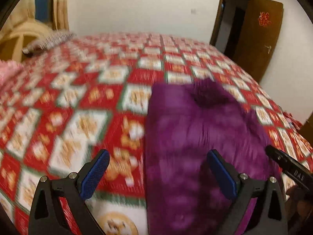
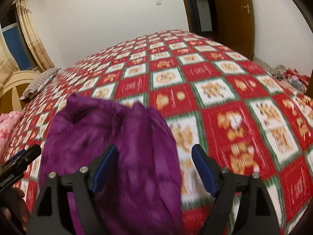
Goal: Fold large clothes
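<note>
A purple fleecy garment (image 1: 195,133) lies bunched in a narrow folded heap on the red and white patterned bedspread (image 1: 78,101). My left gripper (image 1: 159,173) hovers open above the heap's near left edge; its blue pads stand wide apart with nothing pressed between them. In the right wrist view the same garment (image 2: 109,133) fills the lower left. My right gripper (image 2: 154,169) is open over the heap's right edge, with its left finger (image 2: 105,168) above the cloth and its right finger over bare bedspread (image 2: 244,117). Each gripper shows at the other view's edge.
A grey pillow (image 1: 49,41) and a pink blanket (image 1: 9,70) lie at the far left of the bed, by a cream headboard (image 2: 17,82). A brown door (image 1: 260,37) stands open at the back right. Crumpled things (image 2: 289,76) lie beyond the bed's right edge.
</note>
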Tool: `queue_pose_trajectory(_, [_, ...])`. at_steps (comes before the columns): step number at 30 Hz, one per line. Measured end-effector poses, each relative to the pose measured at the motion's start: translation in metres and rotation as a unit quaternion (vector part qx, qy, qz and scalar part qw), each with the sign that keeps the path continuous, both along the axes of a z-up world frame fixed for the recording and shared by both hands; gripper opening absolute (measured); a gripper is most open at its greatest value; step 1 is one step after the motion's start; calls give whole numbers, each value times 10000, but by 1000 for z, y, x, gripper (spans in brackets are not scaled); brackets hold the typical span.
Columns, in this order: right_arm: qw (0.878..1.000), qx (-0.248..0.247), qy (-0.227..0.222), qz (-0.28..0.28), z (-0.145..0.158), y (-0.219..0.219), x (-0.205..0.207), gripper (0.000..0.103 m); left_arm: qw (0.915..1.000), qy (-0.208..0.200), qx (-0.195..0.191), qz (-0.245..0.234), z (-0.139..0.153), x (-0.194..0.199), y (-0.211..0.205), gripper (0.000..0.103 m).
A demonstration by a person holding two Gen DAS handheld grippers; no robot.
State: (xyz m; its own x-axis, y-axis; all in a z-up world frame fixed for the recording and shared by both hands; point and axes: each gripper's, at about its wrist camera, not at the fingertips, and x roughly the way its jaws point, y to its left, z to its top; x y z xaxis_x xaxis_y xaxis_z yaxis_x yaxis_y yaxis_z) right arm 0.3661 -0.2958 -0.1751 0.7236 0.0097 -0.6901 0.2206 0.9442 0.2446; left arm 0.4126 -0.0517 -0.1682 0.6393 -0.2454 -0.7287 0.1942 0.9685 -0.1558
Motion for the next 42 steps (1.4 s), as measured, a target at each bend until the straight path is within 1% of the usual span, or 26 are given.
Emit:
queue_pose_trajectory(1, [10000,56,47,67,-7,1,-4,81,10000,76,-44,-23,-6,0,0,100])
queue_pose_trajectory(3, [9999,104,65,102,-12,2,-4,81,9996,58,-268,44,-14,-4,3,100])
queue_pose_trajectory(5, [9997,220,72,108,-15,0,-4,81,9994,139,-332,16,-16,-2,2,100])
queue_pose_trajectory(8, [9982,499,236,254,-24,-2,3,80,9988,236,-346,-235,-19,5,-7,100])
queue_pose_trajectory(10, [9970,694,205,270,-28,-5,3,80,9979,233,-373,-475,-19,5,-15,100])
queue_pose_trajectory(11, [9964,762,204,306,-29,-5,3,78,9973,229,-361,-603,-20,4,-19,100])
queue_pose_trajectory(13, [9945,930,171,448,-29,-4,2,65,9952,135,-382,-888,-18,-1,-28,89])
queue_pose_trajectory(14, [9927,1064,143,558,-30,-2,1,51,9952,61,-279,-934,-15,-5,-33,84])
queue_pose_trajectory(15, [9920,1097,119,606,-30,1,-2,44,9949,-48,-183,-992,-12,-10,-38,74])
queue_pose_trajectory(16, [9912,1156,119,626,-31,-1,-1,42,9943,-161,-91,-1050,-10,-14,-42,67])
queue_pose_trajectory(17, [9897,1288,93,611,-31,-3,-3,37,9931,-373,106,-1103,-5,-22,-45,50])
queue_pose_trajectory(18, [9883,1406,56,595,-31,-4,-5,32,9912,-587,323,-1144,0,-31,-48,37])
queue_pose_trajectory(19, [9879,1436,1,594,-29,-4,-8,29,9898,-714,419,-1163,5,-36,-48,33])
queue_pose_trajectory(20, [9890,1339,-58,623,-25,0,-12,25,9887,-840,469,-1150,13,-43,-46,29])
queue_pose_trajectory(21, [9901,1231,-113,670,-19,5,-16,23,9870,-1006,571,-1114,22,-51,-43,27])
queue_pose_trajectory(23, [9885,1275,-210,784,-9,14,-20,21,9839,-1309,673,-1017,40,-65,-34,27])
queue_pose_trajectory(25, [9870,1231,-394,956,7,31,-23,21,9830,-1496,622,-865,60,-75,-15,27])
queue_pose_trajectory(27, [9843,1259,-537,1115,21,45,-21,21,9807,-1669,741,-694,80,-85,5,27])
queue_pose_trajectory(30, [9787,1305,-677,1434,44,74,-16,21,9815,-1698,799,-367,96,-83,37,27])
queue_pose_trajectory(35, [9697,1182,-711,2014,61,134,3,20,9827,-1636,847,165,104,-84,90,27])
queue_pose_trajectory(37, [9662,1119,-645,2230,61,155,10,20,9829,-1588,864,349,101,-86,109,27])
queue_pose_trajectory(42, [9616,936,-496,2531,54,192,23,20,9844,-1433,778,666,88,-88,143,27])
